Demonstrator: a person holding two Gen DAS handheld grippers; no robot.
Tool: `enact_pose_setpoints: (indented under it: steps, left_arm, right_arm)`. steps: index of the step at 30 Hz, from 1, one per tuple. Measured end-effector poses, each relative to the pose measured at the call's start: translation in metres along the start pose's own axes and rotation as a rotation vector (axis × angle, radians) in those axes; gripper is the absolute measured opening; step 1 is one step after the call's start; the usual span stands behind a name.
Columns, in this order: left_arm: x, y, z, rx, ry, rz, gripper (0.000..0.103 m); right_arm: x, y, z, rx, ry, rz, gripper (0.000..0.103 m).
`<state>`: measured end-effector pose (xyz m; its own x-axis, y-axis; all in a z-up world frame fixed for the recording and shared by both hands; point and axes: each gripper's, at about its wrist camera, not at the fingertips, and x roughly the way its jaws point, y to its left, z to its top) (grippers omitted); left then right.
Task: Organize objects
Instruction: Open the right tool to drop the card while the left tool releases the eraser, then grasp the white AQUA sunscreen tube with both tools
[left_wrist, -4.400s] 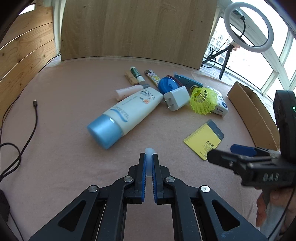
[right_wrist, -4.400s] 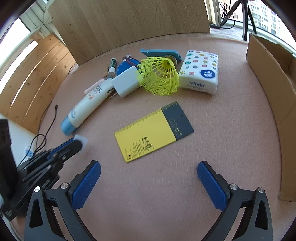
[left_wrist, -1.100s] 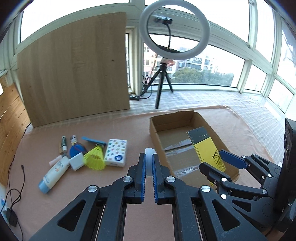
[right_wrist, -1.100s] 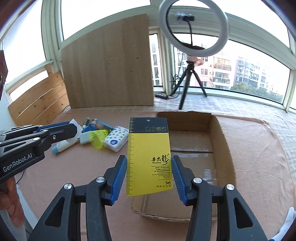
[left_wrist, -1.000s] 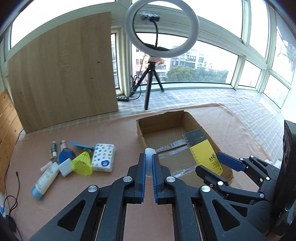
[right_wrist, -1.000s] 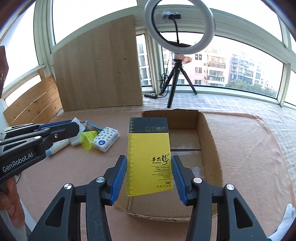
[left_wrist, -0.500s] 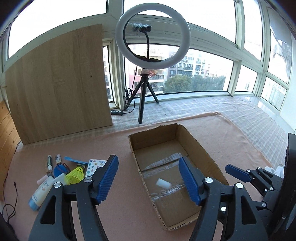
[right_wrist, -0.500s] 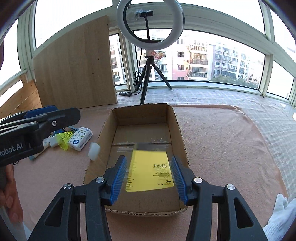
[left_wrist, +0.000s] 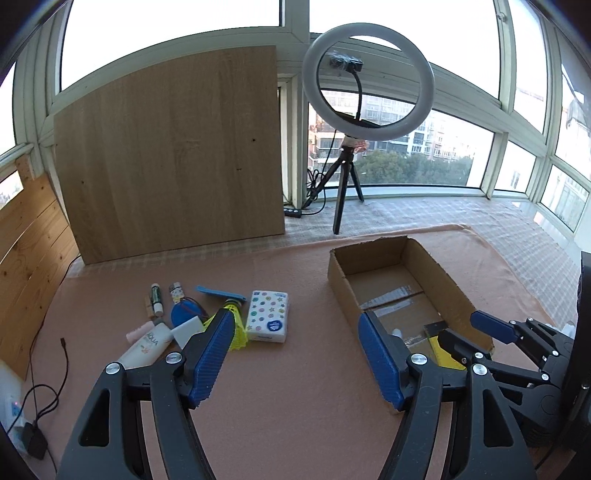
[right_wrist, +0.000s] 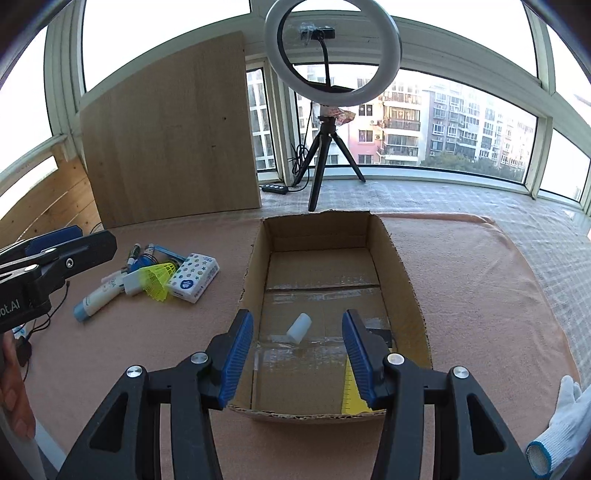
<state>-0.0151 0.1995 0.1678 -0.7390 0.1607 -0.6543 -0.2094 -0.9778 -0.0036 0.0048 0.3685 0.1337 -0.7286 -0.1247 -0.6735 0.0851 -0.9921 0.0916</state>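
One white cap (right_wrist: 299, 328) lies tilted far-right in box (right_wrist: 410, 291).

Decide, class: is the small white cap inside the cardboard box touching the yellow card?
Apart. The right wrist view shows the white cap lying mid-floor in the cardboard box, with bare taped floor between it and the yellow card by the right wall.

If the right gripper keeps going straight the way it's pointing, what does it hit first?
Probably the small white cylinder on the taped floor of the brown cardboard box; the right gripper stands open above it, though depth is unclear.
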Motion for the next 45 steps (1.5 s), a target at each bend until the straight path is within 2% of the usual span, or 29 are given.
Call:
enact_pose_setpoints:
  steps: [8, 13, 17, 20, 22, 23, 26, 27, 32, 37, 45]
  left_arm:
    - [-0.012, 0.093, -0.051, -0.079, 0.051, 0.126, 0.078]
    - [0.011, 0.173, -0.094, -0.111, 0.081, 0.224, 0.085]
    - [0.047, 0.228, -0.11, -0.12, 0.042, 0.203, 0.091]
    - [0.083, 0.248, -0.112, -0.085, 0.077, 0.115, 0.092]
    - [0.103, 0.248, -0.112, -0.034, 0.114, 0.079, 0.091]
    - [0.109, 0.248, -0.111, -0.014, 0.122, 0.061, 0.086]
    - [0.127, 0.251, -0.112, -0.001, 0.165, 0.007, 0.06]
    - [0.129, 0.253, -0.112, -0.008, 0.165, -0.011, 0.058]
    - [0.126, 0.249, -0.117, -0.011, 0.157, -0.043, 0.053]
    - [0.094, 0.216, -0.143, 0.053, 0.164, 0.0, 0.051]
    - [0.023, 0.141, -0.201, 0.082, 0.163, 0.034, 0.051]
  right_arm:
    - [0.014, 0.073, -0.002, -0.082, 0.045, 0.079, 0.049]
    - [0.025, 0.125, -0.009, -0.148, 0.097, 0.151, 0.053]
    - [0.033, 0.159, -0.022, -0.177, 0.155, 0.201, 0.053]
    - [0.036, 0.175, -0.032, -0.197, 0.195, 0.214, 0.053]
    - [0.036, 0.181, -0.038, -0.207, 0.213, 0.213, 0.053]
    - [0.035, 0.181, -0.039, -0.208, 0.219, 0.21, 0.053]
    - [0.034, 0.179, -0.043, -0.195, 0.234, 0.192, 0.053]
    - [0.035, 0.177, -0.044, -0.185, 0.239, 0.189, 0.053]
    - [0.037, 0.171, -0.048, -0.146, 0.254, 0.186, 0.053]
    - [0.047, 0.17, -0.047, -0.105, 0.272, 0.223, 0.053]
    - [0.094, 0.19, -0.053, 0.093, 0.417, 0.43, 0.053]
